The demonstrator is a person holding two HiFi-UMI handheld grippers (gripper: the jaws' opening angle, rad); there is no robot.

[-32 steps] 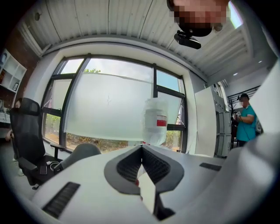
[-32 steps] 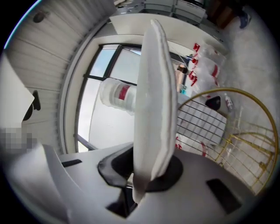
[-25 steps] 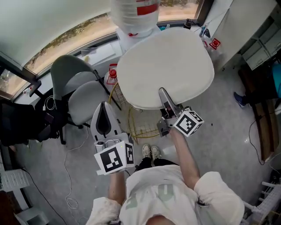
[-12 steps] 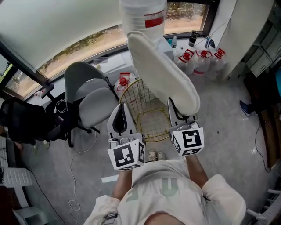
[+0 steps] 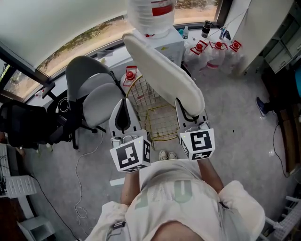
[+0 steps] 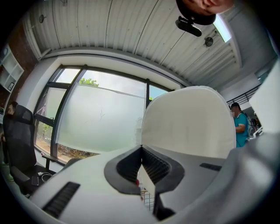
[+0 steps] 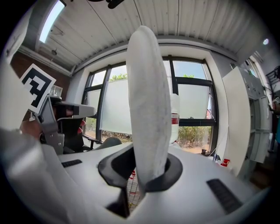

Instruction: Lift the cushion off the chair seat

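At the far left of the head view sits a black chair (image 5: 23,126), and next to it a grey chair (image 5: 96,94). A little left of the middle is the left gripper (image 5: 123,102). In its own view its two fingers (image 6: 127,164) are pressed together at the tips with nothing between them. It is not touching the cushion. Just right of it, in the middle of the frame, is the wire chair (image 5: 162,124), and its gold wire seat is bare. The cushion (image 5: 164,70) is up in the air above that seat. It is white and stands on its edge, running from the top middle down toward the right gripper (image 5: 187,112). In the right gripper view the two fingers (image 7: 118,166) are squeezed on the bottom edge of the cushion, one on each side, and the cushion stands tall and thin between them. At the top middle, behind the cushion, is a big water bottle (image 5: 151,14). In the upper right, some water jugs (image 5: 216,52) with red caps stand on the floor.
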